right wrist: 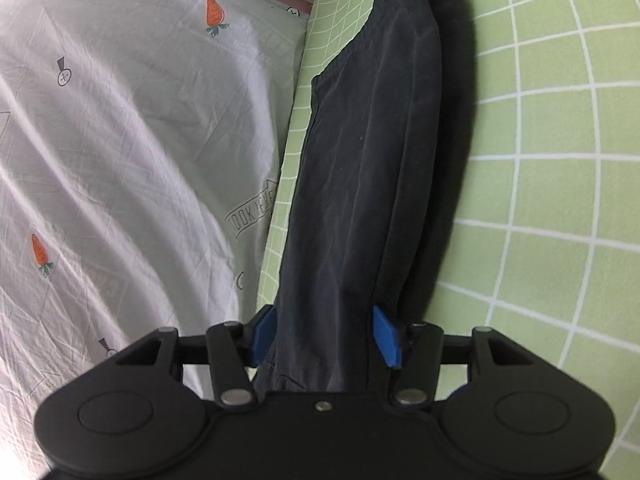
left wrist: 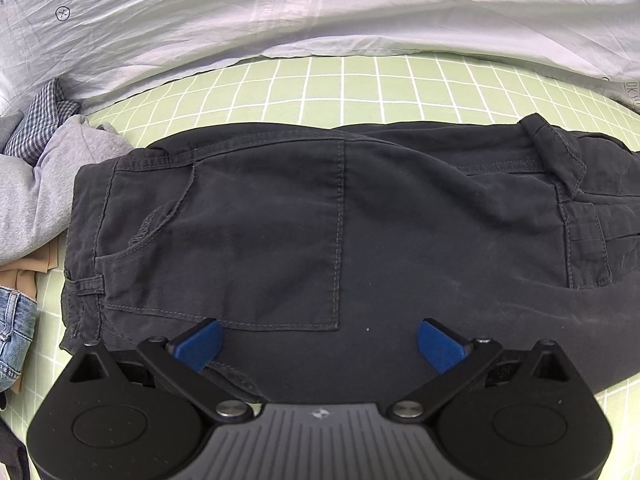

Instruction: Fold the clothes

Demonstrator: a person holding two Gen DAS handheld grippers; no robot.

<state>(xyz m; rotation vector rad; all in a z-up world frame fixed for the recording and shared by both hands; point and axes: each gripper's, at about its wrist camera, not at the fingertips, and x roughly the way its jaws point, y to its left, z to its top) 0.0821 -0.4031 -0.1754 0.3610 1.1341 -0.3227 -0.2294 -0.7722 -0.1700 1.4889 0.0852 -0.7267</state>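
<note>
Hovering at the bottom of its frame, the left gripper (left wrist: 319, 344) spreads its jaws wide above the dark trousers (left wrist: 320, 216), gripping nothing. The right gripper (right wrist: 326, 334) has its blue pads (right wrist: 386, 336) on either side of a trouser leg (right wrist: 360, 160); whether they pinch it I cannot tell. Beyond lie the green checked bed sheet (left wrist: 360, 84), then a white carrot-print quilt (right wrist: 120, 140) at upper left.

The trousers (left wrist: 280, 220) are dark navy. The sheet (left wrist: 360, 88) is light green with a white grid. At twelve o'clock the white quilt (right wrist: 120, 140) carries orange carrots. Gripper pads (left wrist: 200, 344) are blue.
</note>
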